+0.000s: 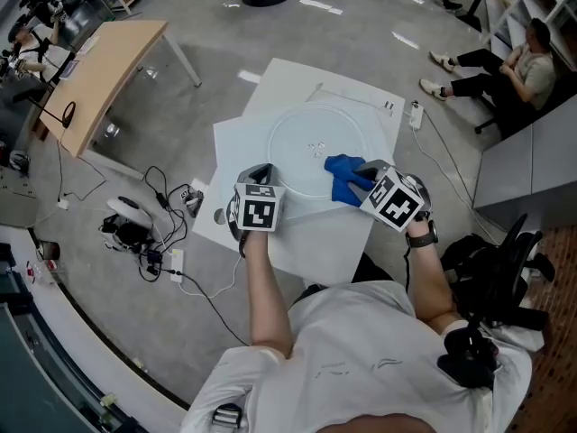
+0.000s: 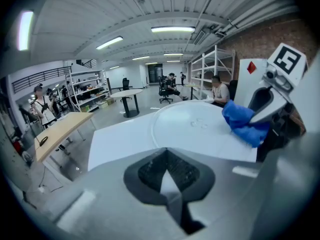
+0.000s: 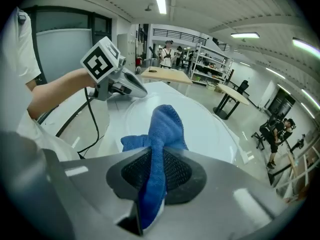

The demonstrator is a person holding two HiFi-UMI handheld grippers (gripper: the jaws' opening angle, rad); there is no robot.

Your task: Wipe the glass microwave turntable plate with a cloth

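The round glass turntable plate (image 1: 306, 124) lies on white boards (image 1: 311, 237). A blue cloth (image 1: 345, 177) rests on the plate's near right part, and my right gripper (image 1: 368, 177) is shut on it. In the right gripper view the cloth (image 3: 162, 129) hangs up between the jaws of that gripper (image 3: 152, 171), over the plate (image 3: 215, 129). My left gripper (image 1: 264, 177) sits at the plate's near left rim. In the left gripper view its jaws (image 2: 167, 176) are shut with a thin pale edge between the pads, seemingly the plate's rim; the plate (image 2: 195, 129) and cloth (image 2: 242, 121) lie beyond.
A wooden table (image 1: 108, 70) stands at the left. Cables and small devices (image 1: 144, 233) lie on the floor beside the boards. A power strip (image 1: 416, 114) lies right of the boards. A seated person (image 1: 514, 70) is at the far right, and a black chair (image 1: 505, 269) is near right.
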